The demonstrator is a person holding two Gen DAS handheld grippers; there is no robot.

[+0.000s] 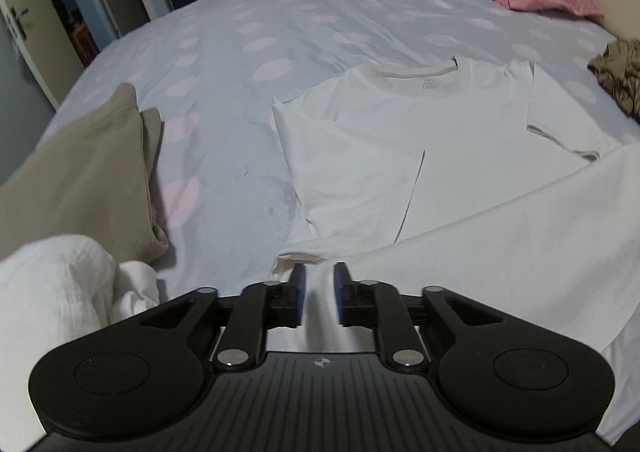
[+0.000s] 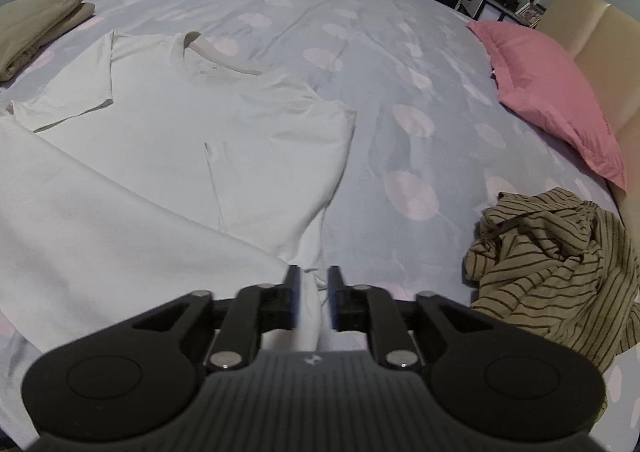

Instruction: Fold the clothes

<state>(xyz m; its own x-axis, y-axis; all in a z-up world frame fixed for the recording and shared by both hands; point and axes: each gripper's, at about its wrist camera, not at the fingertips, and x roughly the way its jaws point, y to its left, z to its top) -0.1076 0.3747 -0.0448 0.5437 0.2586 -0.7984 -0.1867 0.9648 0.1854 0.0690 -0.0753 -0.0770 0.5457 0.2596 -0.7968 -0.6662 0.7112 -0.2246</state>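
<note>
T-shirt (image 1: 400, 140) lies flat on the bed (image 1: 248, 32), collar toward the far edge, both sleeves already folded in over the body, and its hem end drawn up toward the near edge. The fabric is judged light, thin and limp: it will sag between two grip points, crease readily and slide on the bedsheet, so it must be carried by two corners at once and kept taut. Correct hold points are the two hem corners. Left gripper (image 1: 319, 276) has a bunched hem corner between its fingers; the jaws stand slightly parted and the pads do not appear to press the cloth, so the grip is judged released or nearly so. Right gripper (image 2: 314, 278) shows the same condition at the other hem corner: cloth between the fingers, a visible gap at each pad. Surrounding items: a folded tan garment (image 1: 92, 172) at the left edge, white cloth (image 1: 60, 284) at the near left corner, a crumpled striped garment (image 2: 560, 272) near the right edge, and a pink pillow (image 2: 552, 92) at the far right corner. None lies on the T-shirt. The striped garment sits just beside the right gripper and may snag on a wide sweep; the path toward the collar is unobstructed.
</note>
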